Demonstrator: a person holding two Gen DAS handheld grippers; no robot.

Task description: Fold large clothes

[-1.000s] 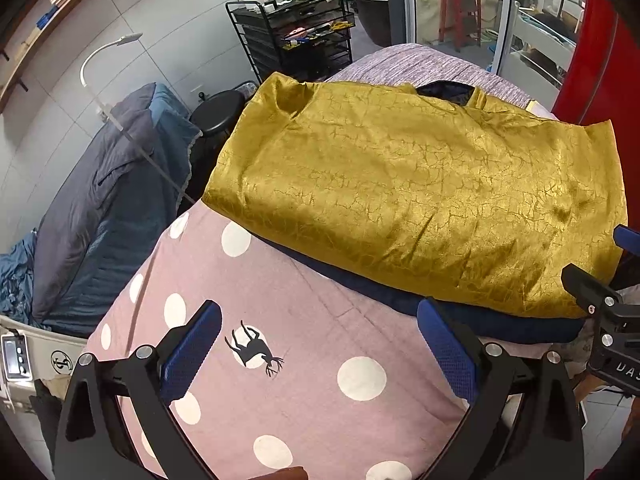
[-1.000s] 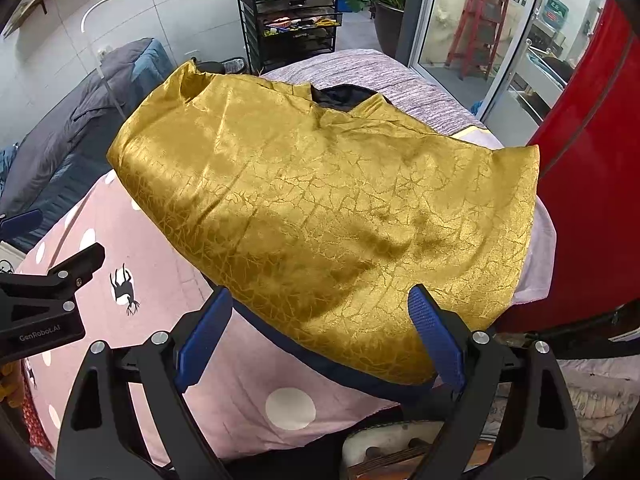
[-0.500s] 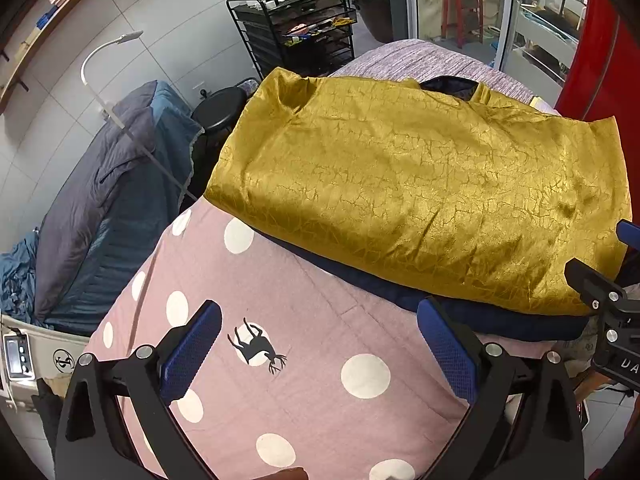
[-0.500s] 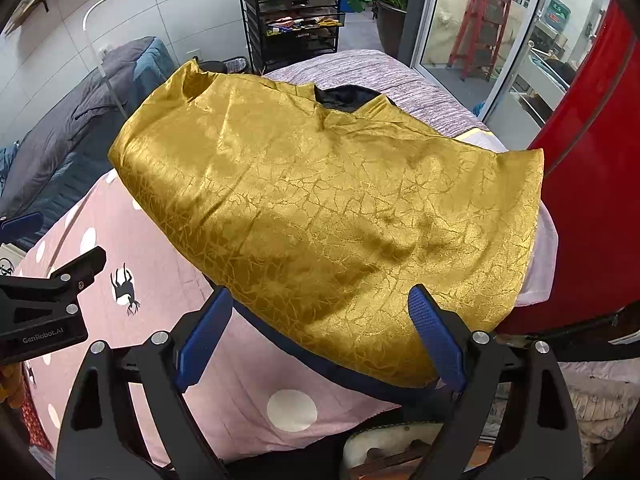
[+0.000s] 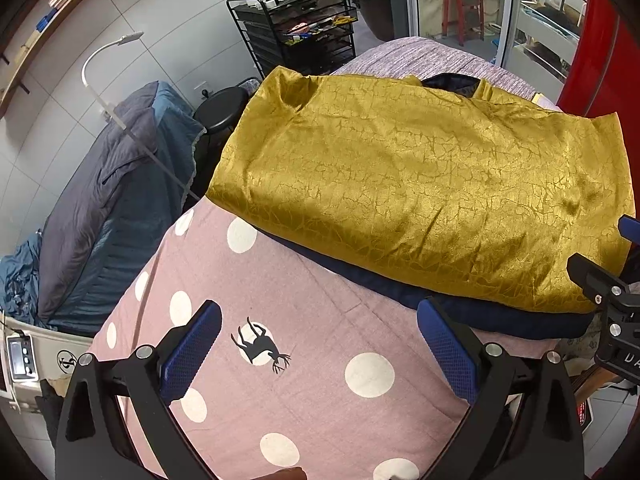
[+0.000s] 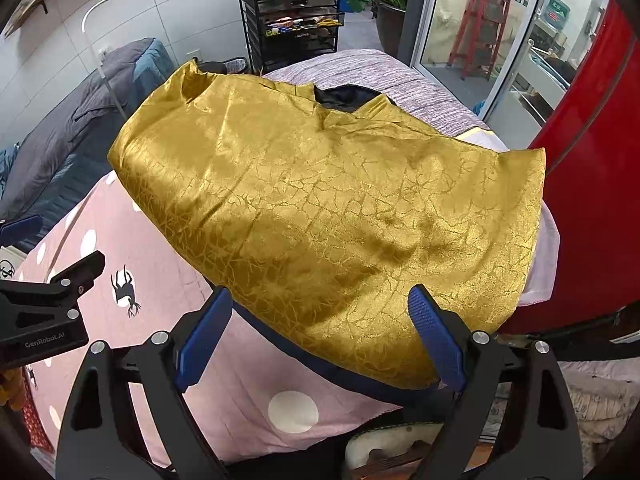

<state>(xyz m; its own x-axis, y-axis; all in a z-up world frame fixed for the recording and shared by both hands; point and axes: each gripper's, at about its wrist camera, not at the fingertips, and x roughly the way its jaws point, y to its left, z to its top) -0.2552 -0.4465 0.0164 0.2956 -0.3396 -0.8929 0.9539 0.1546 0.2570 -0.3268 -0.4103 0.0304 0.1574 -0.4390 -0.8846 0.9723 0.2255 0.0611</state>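
A large shiny gold garment (image 5: 420, 184) with a dark navy lining lies spread flat across the bed; it also shows in the right wrist view (image 6: 328, 216). Its navy hem edge (image 5: 460, 312) faces me. My left gripper (image 5: 320, 344) is open and empty, hovering over the pink polka-dot sheet (image 5: 280, 360) short of the hem. My right gripper (image 6: 320, 328) is open and empty, its jaws straddling the garment's near hem at the right corner without closing on it.
A grey-blue duvet (image 5: 104, 200) lies on a cot to the left. A black stool (image 5: 222, 114) and a black wire cart (image 5: 300, 36) stand behind the bed. A red panel (image 6: 592, 184) stands at the right. A white lamp arm (image 5: 108, 64) leans left.
Both grippers have eased slightly back and down; the garment has not moved and both stay open.
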